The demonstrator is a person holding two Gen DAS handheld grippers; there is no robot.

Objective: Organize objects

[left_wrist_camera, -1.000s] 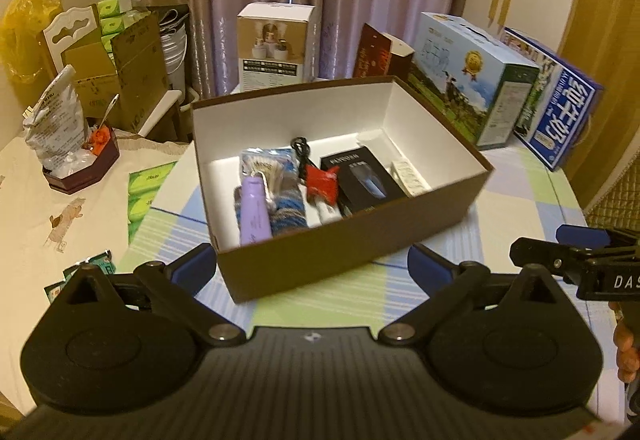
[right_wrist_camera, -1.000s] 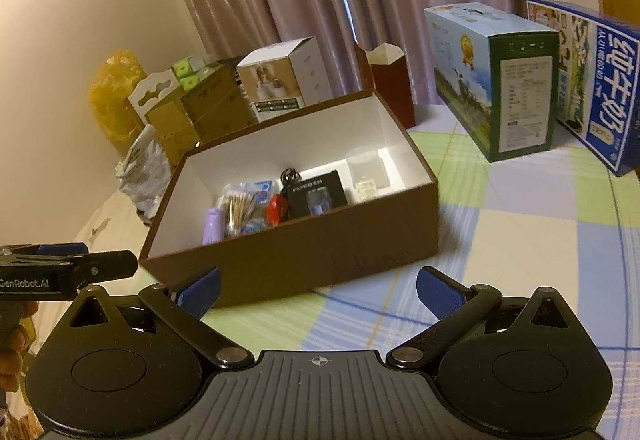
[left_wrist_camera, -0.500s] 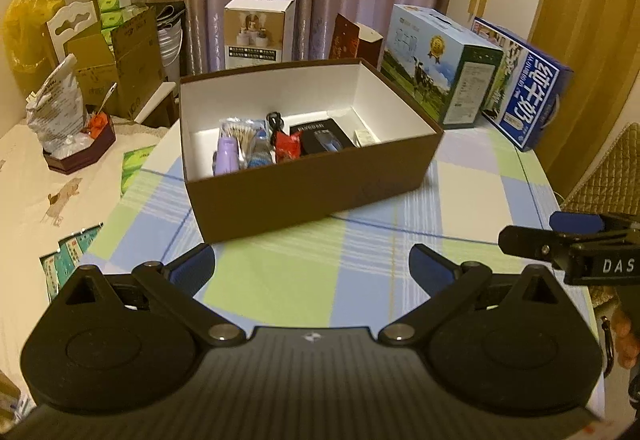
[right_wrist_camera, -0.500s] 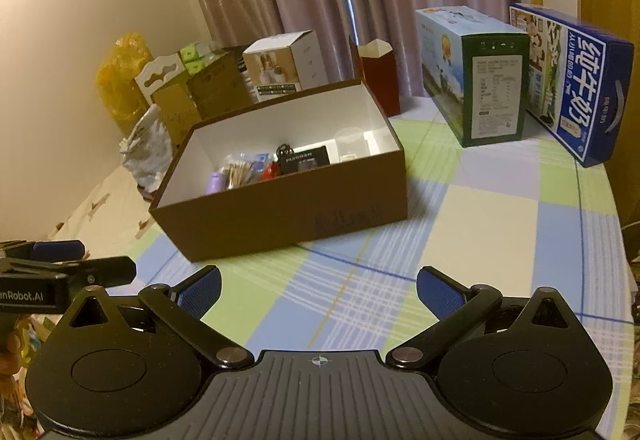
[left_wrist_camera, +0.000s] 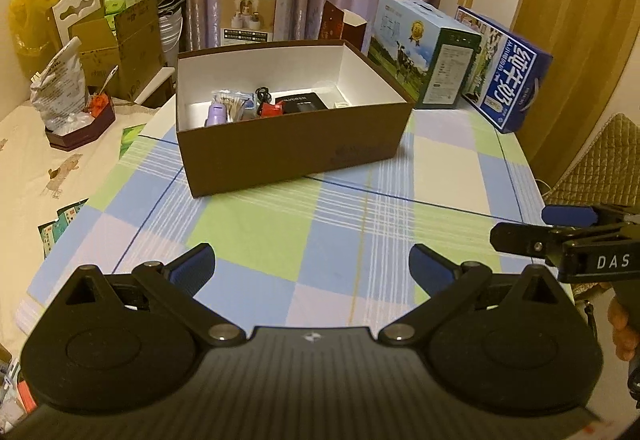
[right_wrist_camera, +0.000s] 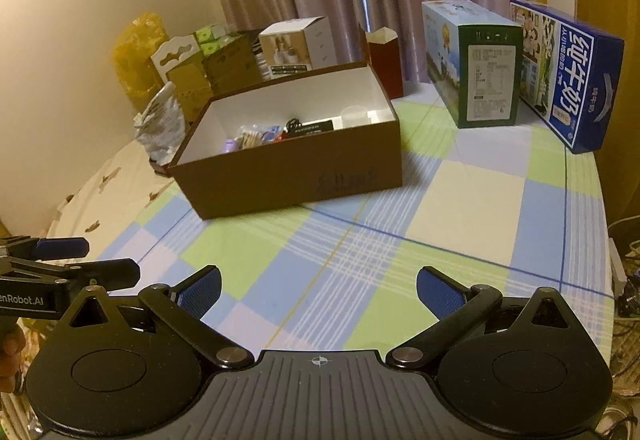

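Both held low over the checked tablecloth (left_wrist_camera: 256,232), near edge: left gripper (left_wrist_camera: 312,264) and right gripper (right_wrist_camera: 318,290), jaws wide, holding nothing. Farther back, open brown box (left_wrist_camera: 288,147) with small items inside, among them a purple bottle (left_wrist_camera: 217,114). "DAS" and "enRobot.AI" legible on gripper sides. Far right, blue carton (right_wrist_camera: 576,79) bearing Chinese characters.
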